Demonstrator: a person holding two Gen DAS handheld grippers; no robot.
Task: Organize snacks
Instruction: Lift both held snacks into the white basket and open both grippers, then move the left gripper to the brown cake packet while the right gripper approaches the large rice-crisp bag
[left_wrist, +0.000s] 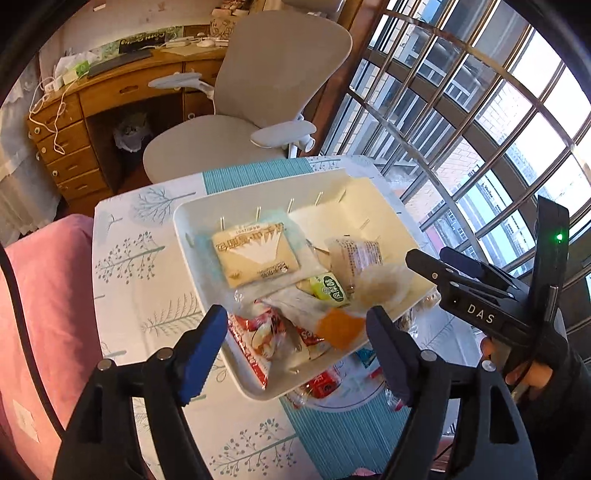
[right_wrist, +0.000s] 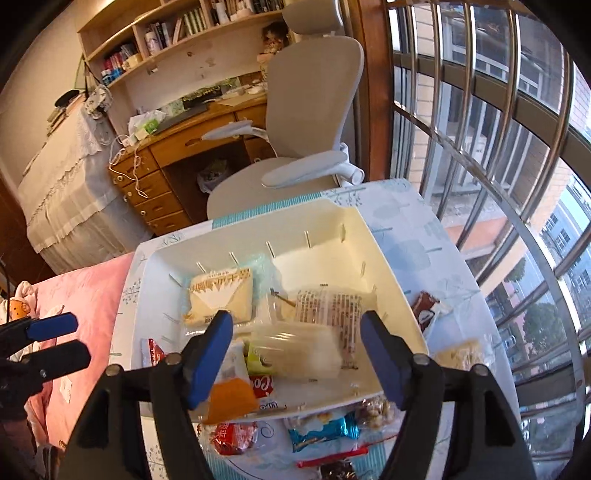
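A white plastic bin (left_wrist: 184, 221) (right_wrist: 391, 266) stands on the patterned table and holds several snacks: a cream packet (left_wrist: 255, 254) (right_wrist: 221, 295), a striped clear packet (left_wrist: 356, 251) (right_wrist: 328, 306), a green packet (left_wrist: 328, 290), an orange packet (left_wrist: 340, 326) (right_wrist: 232, 398) and a red-white bag (left_wrist: 258, 339). A clear pale packet (right_wrist: 295, 350) looks blurred between the right fingers over the bin. My left gripper (left_wrist: 295, 347) is open and empty over the bin's near edge. My right gripper (right_wrist: 295, 354) is open above the bin; it shows in the left wrist view (left_wrist: 439, 269).
Loose snacks lie on the table near the bin: a blue packet (right_wrist: 325, 428), a red packet (right_wrist: 232, 435), a nut bag (right_wrist: 376, 406), a brown-white bar (right_wrist: 428, 314). A grey office chair (left_wrist: 266, 92) stands behind the table, a pink cushion (left_wrist: 40, 295) at left, window bars at right.
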